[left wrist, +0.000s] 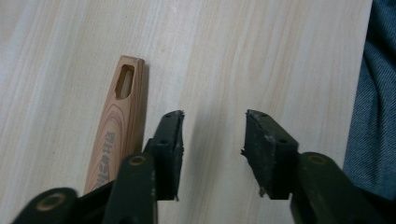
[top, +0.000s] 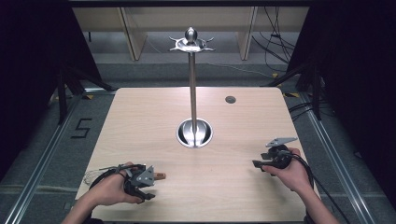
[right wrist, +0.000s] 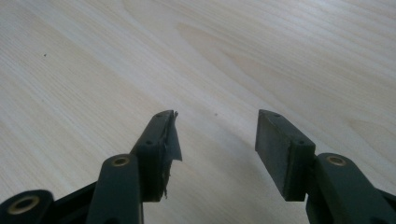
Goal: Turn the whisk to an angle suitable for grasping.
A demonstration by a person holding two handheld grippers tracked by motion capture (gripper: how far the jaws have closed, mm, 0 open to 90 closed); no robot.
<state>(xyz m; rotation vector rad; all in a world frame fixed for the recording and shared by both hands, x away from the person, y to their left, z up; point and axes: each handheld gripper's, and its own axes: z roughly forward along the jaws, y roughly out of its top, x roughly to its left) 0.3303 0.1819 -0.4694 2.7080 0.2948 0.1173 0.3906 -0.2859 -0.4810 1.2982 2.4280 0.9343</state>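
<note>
A utensil with a wooden handle (left wrist: 116,126) lies flat near the table's front left; the handle has a slotted hole at its end. In the high view that handle end (top: 160,176) sticks out to the right of my left hand, and thin wire loops (top: 93,175), like a whisk head, show to the hand's left. My left gripper (left wrist: 212,135) is open just beside the handle, with the handle outside its left jaw and only bare table between the jaws. My left gripper (top: 148,189) sits low on the table. My right gripper (right wrist: 215,135) is open over bare wood at the front right (top: 257,164).
A tall metal stand (top: 192,84) with hooks at the top rises from a round base (top: 194,133) at the table's middle. A dark round cap (top: 230,99) is set into the far right of the tabletop (top: 154,116). Blue denim (left wrist: 373,116) shows past the table's near edge.
</note>
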